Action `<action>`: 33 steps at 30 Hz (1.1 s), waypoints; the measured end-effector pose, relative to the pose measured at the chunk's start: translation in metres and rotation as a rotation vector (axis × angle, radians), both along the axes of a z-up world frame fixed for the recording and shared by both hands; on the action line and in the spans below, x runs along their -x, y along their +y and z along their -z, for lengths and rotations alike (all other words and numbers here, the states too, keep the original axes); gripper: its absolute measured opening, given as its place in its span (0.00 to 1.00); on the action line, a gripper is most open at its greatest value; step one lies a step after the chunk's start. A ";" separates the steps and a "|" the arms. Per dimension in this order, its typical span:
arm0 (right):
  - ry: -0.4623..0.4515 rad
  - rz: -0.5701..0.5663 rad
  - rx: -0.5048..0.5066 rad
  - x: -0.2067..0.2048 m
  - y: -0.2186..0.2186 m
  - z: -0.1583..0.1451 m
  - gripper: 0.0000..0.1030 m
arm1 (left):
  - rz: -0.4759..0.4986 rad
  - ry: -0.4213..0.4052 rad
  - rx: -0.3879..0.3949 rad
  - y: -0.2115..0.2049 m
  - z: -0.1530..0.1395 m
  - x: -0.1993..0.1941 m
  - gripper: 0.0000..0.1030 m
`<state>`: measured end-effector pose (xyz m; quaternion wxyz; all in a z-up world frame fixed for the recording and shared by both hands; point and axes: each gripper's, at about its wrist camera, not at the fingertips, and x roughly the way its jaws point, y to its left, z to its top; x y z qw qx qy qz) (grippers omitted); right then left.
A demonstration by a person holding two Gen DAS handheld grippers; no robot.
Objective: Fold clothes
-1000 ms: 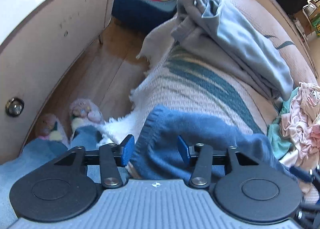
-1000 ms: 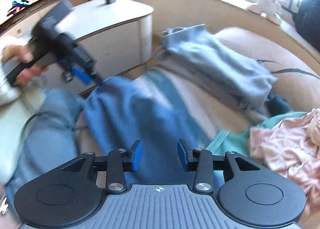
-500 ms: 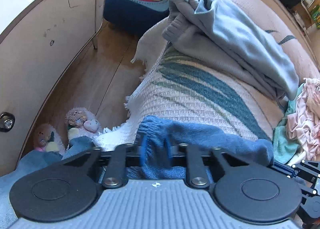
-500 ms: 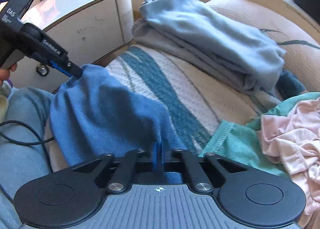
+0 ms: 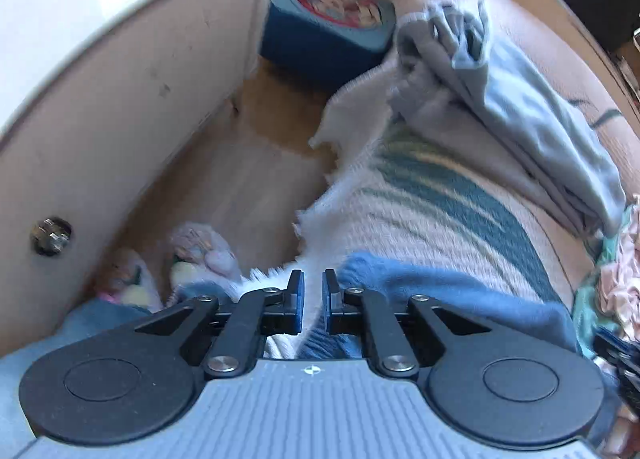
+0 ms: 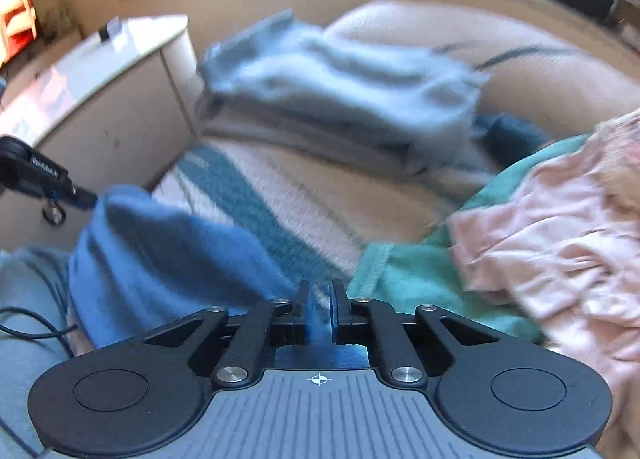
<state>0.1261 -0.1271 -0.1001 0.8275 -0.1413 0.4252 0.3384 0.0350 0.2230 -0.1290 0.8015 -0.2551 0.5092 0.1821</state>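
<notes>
A blue knit garment (image 5: pixel 440 295) lies on the striped cream blanket (image 5: pixel 440 195) near me; it also shows in the right wrist view (image 6: pixel 168 243). My left gripper (image 5: pixel 313 295) has its jaws a small gap apart beside the garment's left edge, with no cloth between them. My right gripper (image 6: pixel 319 299) has its jaws a narrow gap apart at the garment's right edge, with blue cloth in the gap. The left gripper (image 6: pixel 60 187) also shows at the garment's far corner. A folded grey-blue stack (image 5: pixel 500 107) lies further along the blanket.
A cream cabinet (image 5: pixel 120 107) stands on the left across a strip of wooden floor (image 5: pixel 248 187), with plush slippers (image 5: pixel 200 247) and a blue cushion (image 5: pixel 328 31) on it. Teal (image 6: pixel 420 283) and pink (image 6: pixel 560 219) clothes are piled on the right.
Both grippers closed on the blue garment half a second ago. Now the left jaws have parted and the cloth has left them. The right jaws have also eased apart slightly.
</notes>
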 end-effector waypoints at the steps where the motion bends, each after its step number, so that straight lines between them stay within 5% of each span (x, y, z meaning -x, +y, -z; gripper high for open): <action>1: -0.017 0.014 -0.015 0.003 -0.007 -0.008 0.21 | 0.002 -0.018 -0.013 -0.002 -0.006 0.000 0.09; 5: -0.029 0.029 -0.036 0.017 -0.028 -0.027 0.24 | 0.075 -0.123 0.041 -0.020 -0.029 -0.001 0.11; 11: 0.052 -0.046 0.031 0.059 -0.029 -0.008 0.24 | 0.229 -0.132 0.054 -0.063 -0.035 -0.016 0.18; 19: 0.051 0.490 0.055 0.074 -0.160 -0.006 0.24 | 0.496 -0.124 -0.020 -0.137 -0.039 -0.021 0.19; 23: 0.013 0.684 -0.044 0.089 -0.215 -0.015 0.32 | 0.627 -0.110 -0.081 -0.176 -0.041 -0.024 0.23; 25: -0.010 0.721 -0.109 0.092 -0.230 -0.016 0.55 | 0.634 -0.071 -0.127 -0.183 -0.031 -0.027 0.24; 26: -0.014 0.723 -0.115 0.090 -0.233 -0.013 0.58 | 0.628 -0.042 -0.158 -0.184 -0.025 -0.029 0.24; 28: -0.009 0.718 -0.111 0.083 -0.236 -0.004 0.58 | 0.588 0.041 -0.226 -0.178 -0.010 -0.034 0.33; 33: 0.036 0.666 -0.088 0.068 -0.242 0.019 0.56 | 0.488 0.037 -0.138 -0.152 -0.017 -0.033 0.34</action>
